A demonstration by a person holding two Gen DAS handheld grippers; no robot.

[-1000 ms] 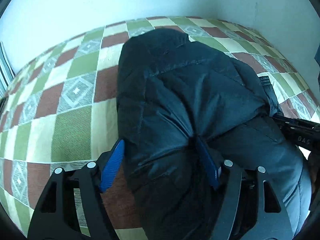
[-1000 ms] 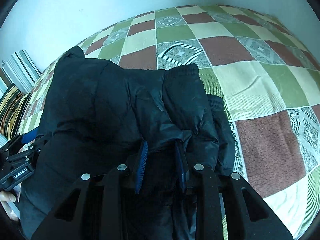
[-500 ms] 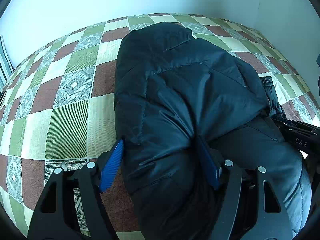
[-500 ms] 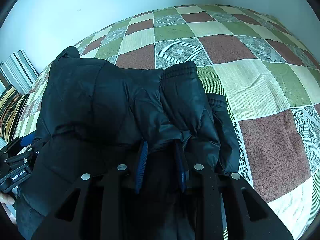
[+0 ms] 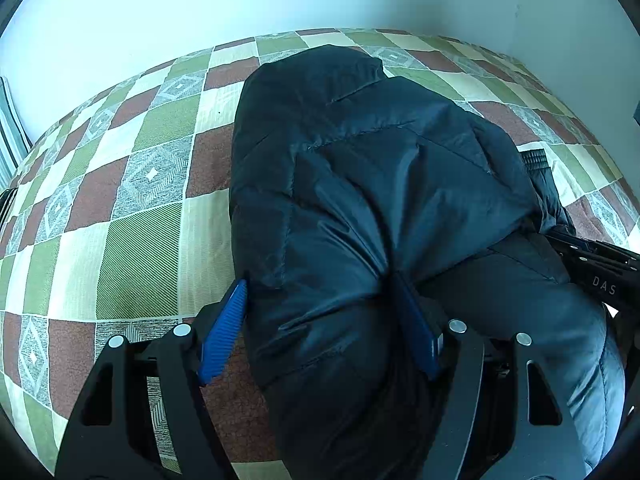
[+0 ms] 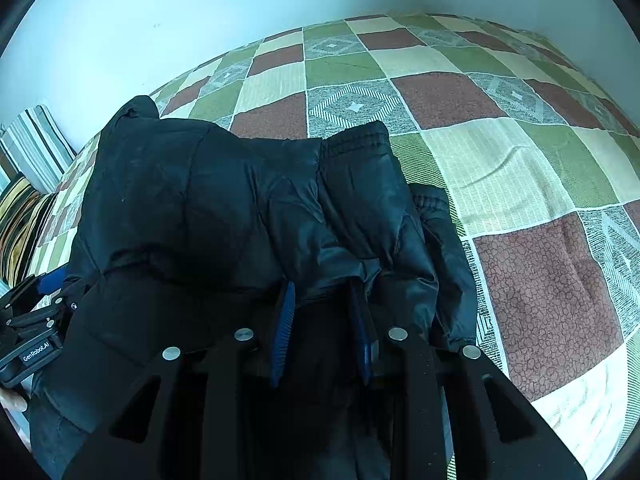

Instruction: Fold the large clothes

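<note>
Left wrist view: looking forward and down along the left gripper (image 5: 320,328), sitting close over the jacket (image 5: 380,200), facing the wall (image 5: 280,0). Right wrist view: looking likewise along the right gripper (image 6: 322,332), equally close. Both are sharing the jacket, quilt (image 6: 520,160) and wall; each is catching the other gripper at its edge.

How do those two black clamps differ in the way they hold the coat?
The left gripper has its jaws wide apart around a thick bunch of the coat. The right gripper has its jaws much closer together, pinching a thinner fold. Both have blue pads and both grip the same coat on the bed.
</note>
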